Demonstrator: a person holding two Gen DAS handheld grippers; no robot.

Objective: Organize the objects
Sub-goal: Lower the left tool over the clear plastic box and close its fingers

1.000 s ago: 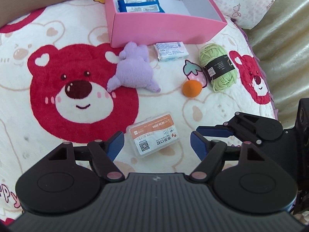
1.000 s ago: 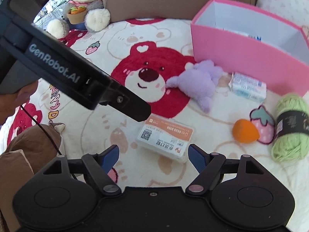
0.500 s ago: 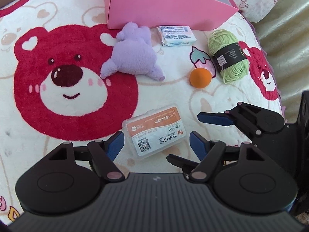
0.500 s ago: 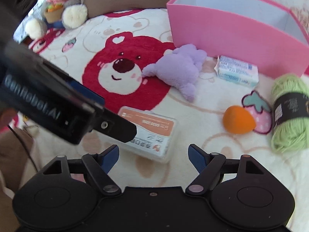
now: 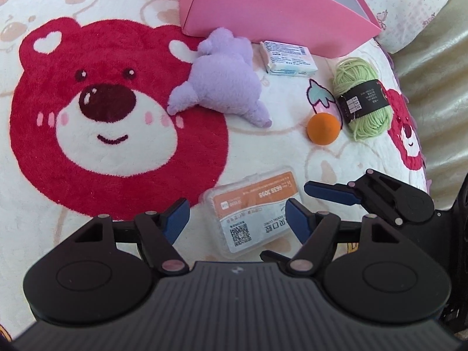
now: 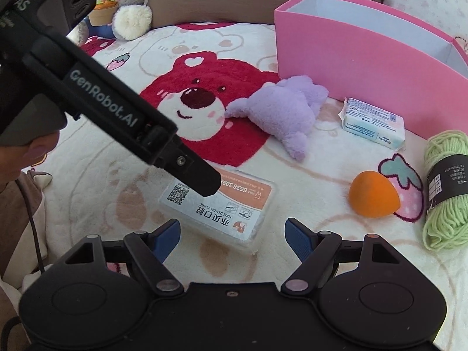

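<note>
Fluffy red-bear fleece blanket (image 5: 87, 152); fuzzy lilac plush toy (image 5: 225, 84); glossy clear plastic case with paper label (image 6: 219, 207); matt pink cardboard box (image 6: 359, 58); fibrous green yarn skein (image 5: 362, 99).

Both wrist views look down, close, sharing the clear plastic case (image 5: 253, 209) (image 6: 222, 209).

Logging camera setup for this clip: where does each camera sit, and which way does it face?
Left wrist: sits on the left gripper, open, looking forward and down over the clear plastic case toward the pink box; the right gripper shows at right.
Right wrist: sits on the right gripper, open, facing the same case from the other side; the left gripper's body crosses at left, with a bit of hand.
Shared: case, purple plush, orange ball, green yarn, tissue pack, pink box.
</note>
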